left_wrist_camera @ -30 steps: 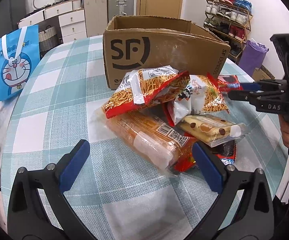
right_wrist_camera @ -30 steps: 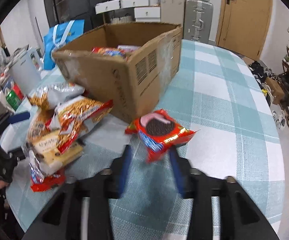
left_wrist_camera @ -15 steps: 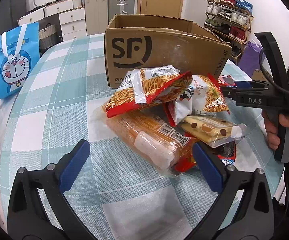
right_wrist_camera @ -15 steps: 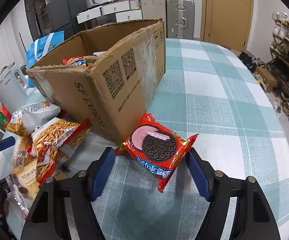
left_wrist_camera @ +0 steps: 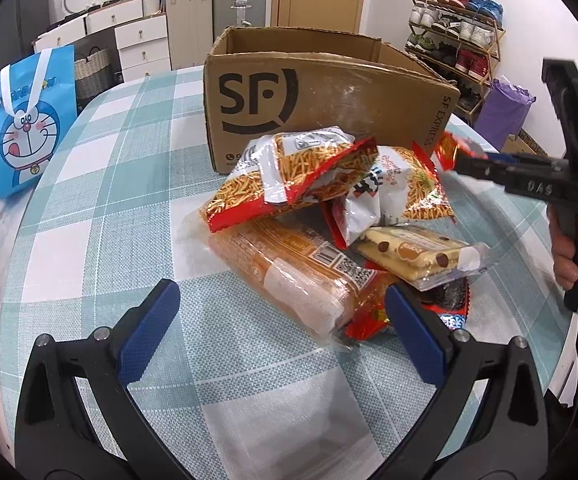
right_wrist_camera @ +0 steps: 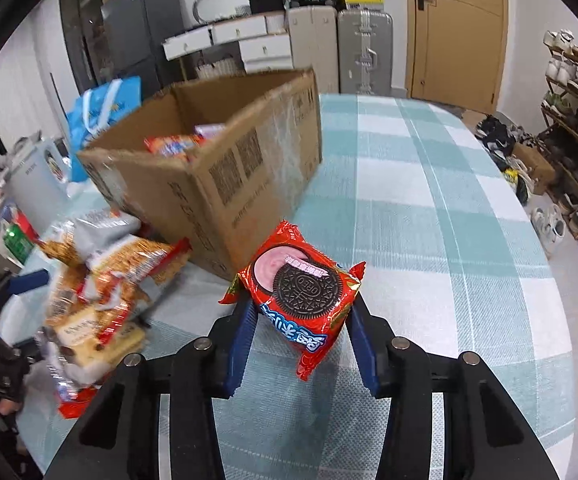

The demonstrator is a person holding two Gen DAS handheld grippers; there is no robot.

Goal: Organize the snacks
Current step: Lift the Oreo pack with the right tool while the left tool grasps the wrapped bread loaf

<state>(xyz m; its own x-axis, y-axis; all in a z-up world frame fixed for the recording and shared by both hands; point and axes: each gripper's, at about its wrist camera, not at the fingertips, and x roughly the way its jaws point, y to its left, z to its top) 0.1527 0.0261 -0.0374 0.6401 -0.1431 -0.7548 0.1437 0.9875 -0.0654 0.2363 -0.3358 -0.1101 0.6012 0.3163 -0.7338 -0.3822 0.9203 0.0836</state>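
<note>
My right gripper (right_wrist_camera: 301, 340) is shut on a red Oreo packet (right_wrist_camera: 303, 292) and holds it above the table, beside the near corner of the open SF cardboard box (right_wrist_camera: 225, 168). The box holds a few snack packets (right_wrist_camera: 169, 146). My left gripper (left_wrist_camera: 281, 336) is open and empty, just in front of a snack pile: an orange biscuit pack (left_wrist_camera: 289, 276), two noodle-snack bags (left_wrist_camera: 289, 172), a chocolate-chip biscuit pack (left_wrist_camera: 417, 254). The right gripper (left_wrist_camera: 455, 162) with the red packet shows at the right of the left wrist view, by the box (left_wrist_camera: 321, 92).
The round table has a teal checked cloth (right_wrist_camera: 429, 200). A blue Doraemon bag (left_wrist_camera: 21, 128) stands at its left edge. A shoe rack (right_wrist_camera: 577, 120), suitcases (right_wrist_camera: 363, 50) and drawers stand around the room.
My right gripper has closed on the Oreo packet and lifted it off the table. The left gripper has stayed open and still.
</note>
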